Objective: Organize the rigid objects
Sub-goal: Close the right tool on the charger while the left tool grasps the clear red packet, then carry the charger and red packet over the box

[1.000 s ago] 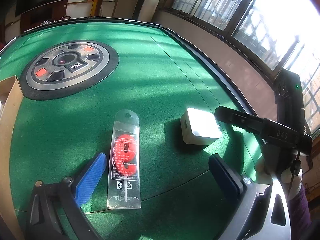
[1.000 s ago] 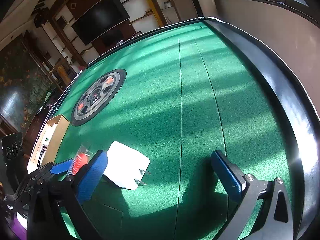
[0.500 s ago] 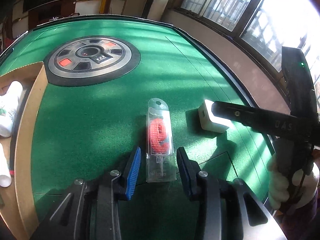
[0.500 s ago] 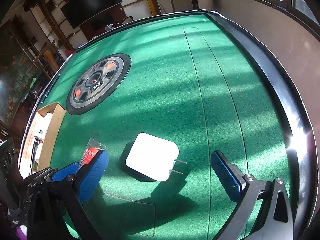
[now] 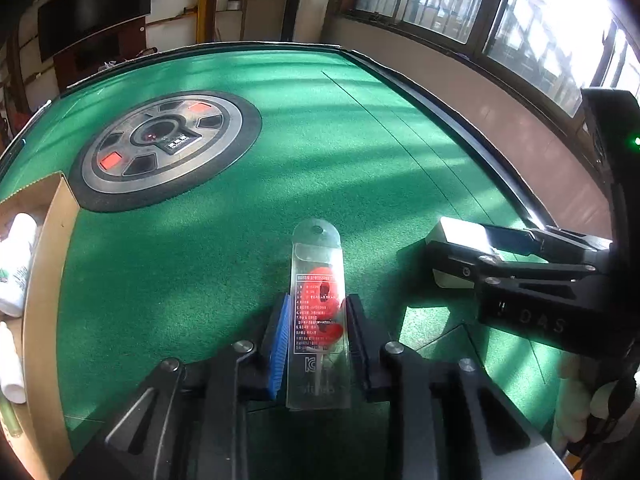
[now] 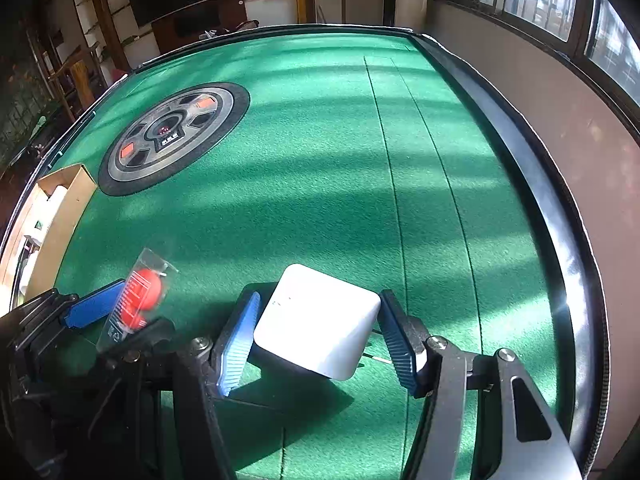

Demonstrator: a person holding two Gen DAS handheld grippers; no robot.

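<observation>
A clear plastic pack with red parts inside (image 5: 318,304) is clamped between the blue pads of my left gripper (image 5: 316,334), lifted off the green felt; it also shows in the right wrist view (image 6: 138,300). A white plug adapter (image 6: 318,320) with metal prongs sits between the pads of my right gripper (image 6: 320,336), which is shut on it just above the felt. In the left wrist view the adapter (image 5: 460,236) is partly hidden by the right gripper's fingers (image 5: 520,240).
A cardboard box (image 5: 44,264) with white bottles (image 5: 18,260) stands at the left table edge; it also shows in the right wrist view (image 6: 64,208). A round black and grey disc (image 5: 164,148) sits in the far felt. The table's black rim (image 6: 532,184) runs along the right.
Both grippers closed from open: the left onto the clear pack, the right onto the white adapter. Both objects now sit raised slightly off the felt.
</observation>
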